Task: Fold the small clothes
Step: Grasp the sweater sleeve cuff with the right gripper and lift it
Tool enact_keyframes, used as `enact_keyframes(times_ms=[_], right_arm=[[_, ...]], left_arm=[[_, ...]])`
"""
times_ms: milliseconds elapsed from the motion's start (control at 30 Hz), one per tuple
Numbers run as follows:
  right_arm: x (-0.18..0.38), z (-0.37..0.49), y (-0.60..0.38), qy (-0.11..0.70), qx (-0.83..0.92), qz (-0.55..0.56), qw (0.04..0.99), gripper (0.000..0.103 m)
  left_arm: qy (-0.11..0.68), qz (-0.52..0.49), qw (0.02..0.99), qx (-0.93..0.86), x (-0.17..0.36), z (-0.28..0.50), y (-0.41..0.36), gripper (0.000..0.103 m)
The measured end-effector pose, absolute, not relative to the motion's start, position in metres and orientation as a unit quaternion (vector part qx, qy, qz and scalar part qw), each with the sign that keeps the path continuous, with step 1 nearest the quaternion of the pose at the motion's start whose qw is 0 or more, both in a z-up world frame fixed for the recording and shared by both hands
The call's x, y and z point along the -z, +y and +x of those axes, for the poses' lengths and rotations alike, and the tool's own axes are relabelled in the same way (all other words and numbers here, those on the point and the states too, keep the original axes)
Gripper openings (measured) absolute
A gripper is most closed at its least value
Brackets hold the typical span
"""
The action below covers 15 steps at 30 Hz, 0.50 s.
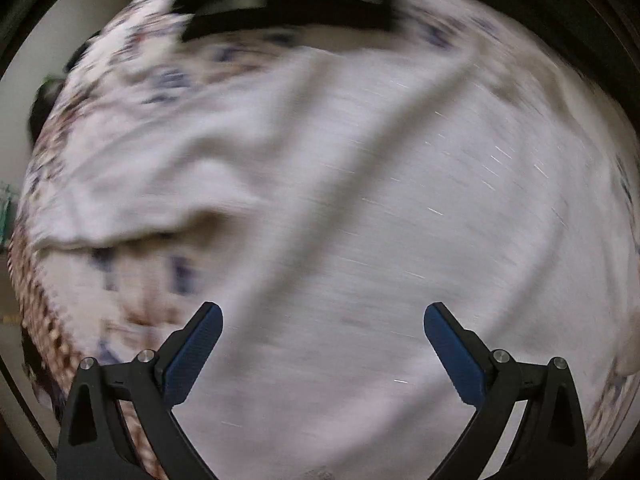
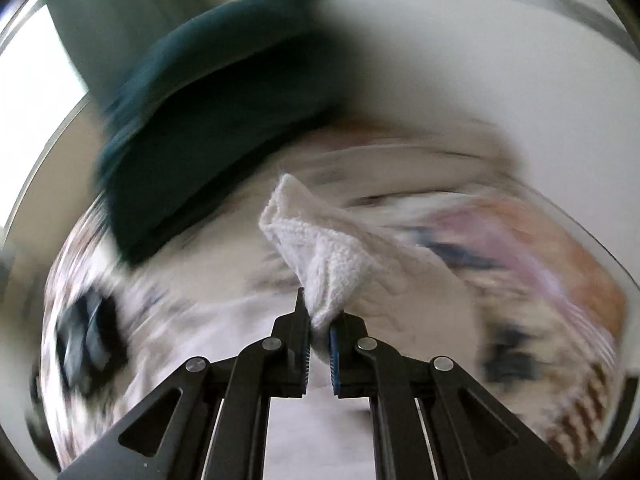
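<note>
- The left tongs [image 1: 323, 314] are released, their blue-padded fingers [image 1: 454, 354] spread wide with nothing between them.
- They point down over a white cloth [image 1: 360, 200] that fills most of the left wrist view; the picture is smeared by motion blur.
- The white cloth lies rumpled, with a long crease running from upper right towards lower middle and a lifted fold at the left.
- Under the cloth lies a patterned sheet [image 1: 132, 76] with brown and dark blue marks, showing along the upper left, the left and the lower left edges.
- Whether the surface beneath is a bed or a desk cannot be told.
- At the top of that view sits something dark with pale bands, too blurred to name.
- The right tongs [image 2: 319, 322] are clenched on a corner of a white knitted cloth [image 2: 320, 248], which bunches up beyond the tips and trails away to the right.
- A dark teal cloth [image 2: 208, 120] shows behind it at upper left, blurred; whether it hangs or lies is unclear.
- The patterned sheet [image 2: 560, 264] spreads below, with orange, pink and dark blue patches.
</note>
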State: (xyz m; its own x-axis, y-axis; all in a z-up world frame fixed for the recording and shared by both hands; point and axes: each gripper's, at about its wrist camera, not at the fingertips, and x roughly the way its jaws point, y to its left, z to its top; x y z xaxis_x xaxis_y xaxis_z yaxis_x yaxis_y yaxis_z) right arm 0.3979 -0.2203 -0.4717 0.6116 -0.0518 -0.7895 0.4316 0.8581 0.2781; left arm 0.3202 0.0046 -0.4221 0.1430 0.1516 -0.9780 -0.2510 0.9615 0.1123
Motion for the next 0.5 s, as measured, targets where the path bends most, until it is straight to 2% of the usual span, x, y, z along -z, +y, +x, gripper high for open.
enact_keyframes(times_ms=[133, 300, 500], right_arm=[[0.504, 0.457, -0.058, 0.452, 0.026, 0.123, 0.883, 0.008], [0.569, 0.471, 0.099, 0.492, -0.054, 0.012, 0.869, 0.007], [0.614, 0.448, 0.185, 0.511, -0.091, -0.06, 0.853, 0.007]], left_arm=[[0.628, -0.061, 0.752, -0.192, 0.411, 0.297, 0.082, 0.103], [0.63, -0.091, 0.732, -0.243, 0.432, 0.279, 0.136, 0.103], [0.632, -0.119, 0.712, -0.281, 0.467, 0.285, 0.187, 0.103]])
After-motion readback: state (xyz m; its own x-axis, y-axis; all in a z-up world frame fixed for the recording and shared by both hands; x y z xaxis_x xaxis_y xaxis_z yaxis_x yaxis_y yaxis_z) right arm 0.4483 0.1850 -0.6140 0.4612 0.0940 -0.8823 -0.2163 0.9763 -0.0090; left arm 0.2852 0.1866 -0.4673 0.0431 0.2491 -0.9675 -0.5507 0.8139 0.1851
